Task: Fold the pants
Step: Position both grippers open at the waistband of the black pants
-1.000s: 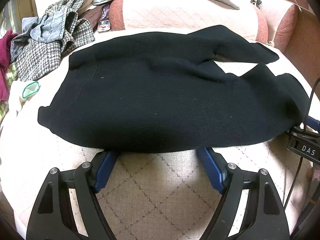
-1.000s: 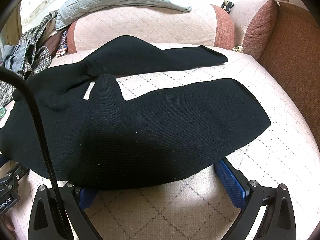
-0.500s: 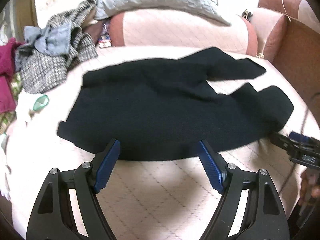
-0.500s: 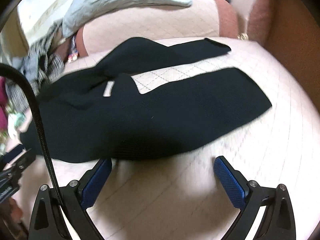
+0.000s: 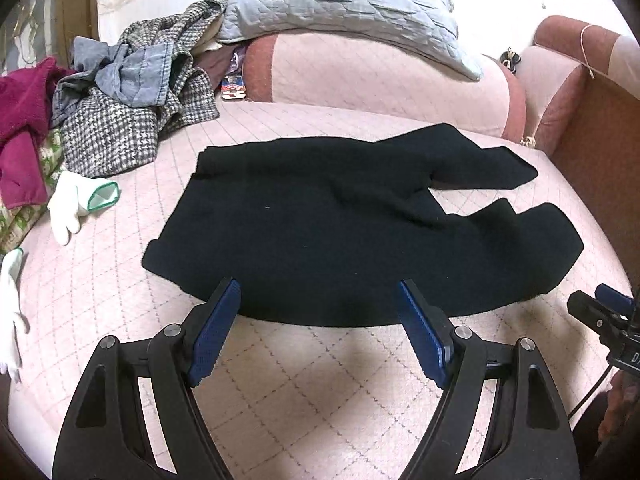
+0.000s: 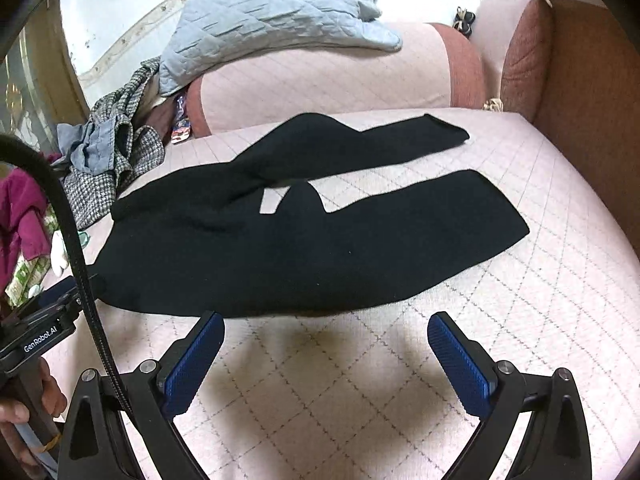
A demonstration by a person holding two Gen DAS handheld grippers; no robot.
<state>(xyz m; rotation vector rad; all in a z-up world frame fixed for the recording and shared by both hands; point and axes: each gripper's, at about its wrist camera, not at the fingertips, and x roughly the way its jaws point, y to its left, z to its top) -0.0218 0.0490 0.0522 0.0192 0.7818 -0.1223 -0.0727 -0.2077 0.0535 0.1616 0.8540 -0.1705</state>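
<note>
Black knit pants lie flat and unfolded on the pink quilted sofa seat, filling the left wrist view's centre, legs splayed toward 3 o'clock. Your left gripper sits at 6 o'clock, fingers spread wide, holding nothing, tips just at the cloth's near edge.

In the right wrist view, the pants stretch from 9 to 3 o'clock, legs apart. Your right gripper is spread and empty. By my judgement, no fold is made yet; all folding remains.
</note>
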